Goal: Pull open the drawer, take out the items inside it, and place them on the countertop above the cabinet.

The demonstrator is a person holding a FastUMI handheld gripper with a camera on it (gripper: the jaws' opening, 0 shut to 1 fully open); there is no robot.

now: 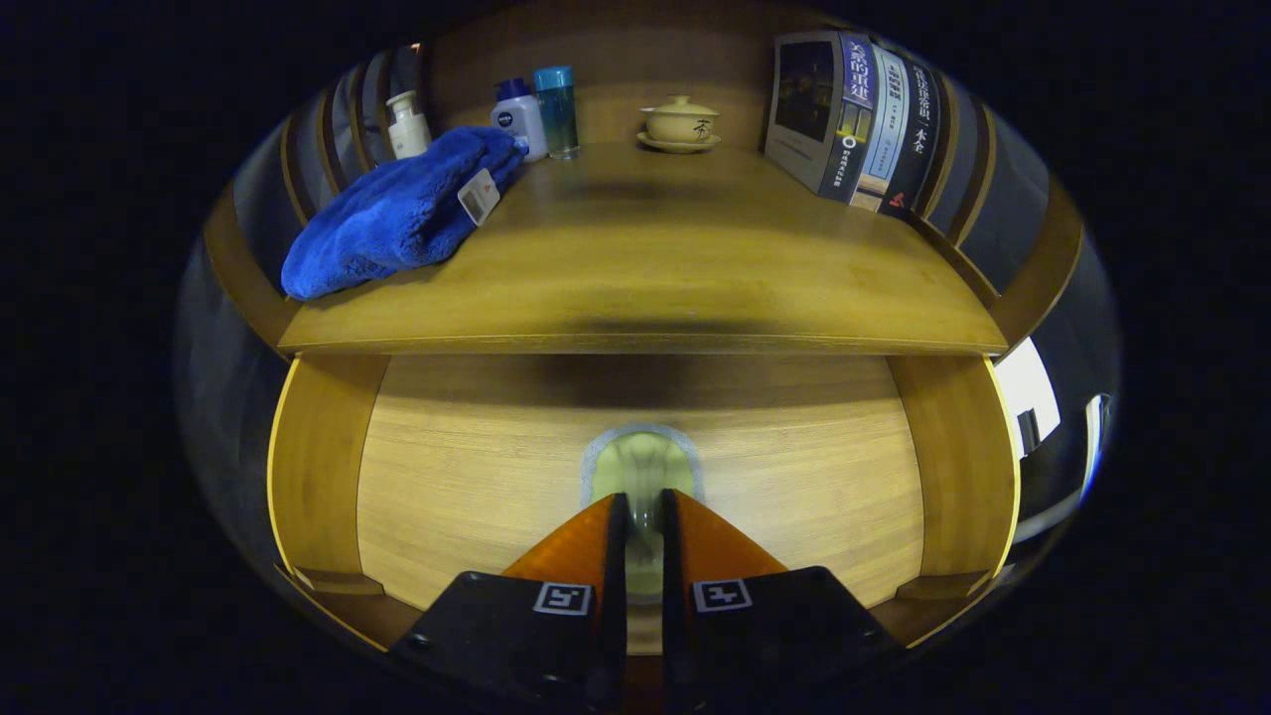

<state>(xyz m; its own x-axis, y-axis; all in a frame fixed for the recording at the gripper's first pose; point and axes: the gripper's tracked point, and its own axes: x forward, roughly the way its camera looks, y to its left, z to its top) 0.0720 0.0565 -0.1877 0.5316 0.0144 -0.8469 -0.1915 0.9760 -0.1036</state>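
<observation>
Wooden drawer front [496, 477] looks closed; we have our gripper [643, 501] nearly clenched at its recessed handle [640, 462], everything left.

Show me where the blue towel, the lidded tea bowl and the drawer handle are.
blue towel [397, 214]: gripper view, middle of the folded cloth.
lidded tea bowl [680, 123]: gripper view, side of the bowl under its lid.
drawer handle [640, 467]: gripper view, the recess just ahead of the fingertips.

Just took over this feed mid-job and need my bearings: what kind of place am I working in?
Probably a bedroom or living-room corner staged in a booth: a wooden cabinet carrying toiletry bottles, a lidded tea bowl, books and a blue towel. The gripper fingers are nearly closed at the drawer's recessed handle.
</observation>
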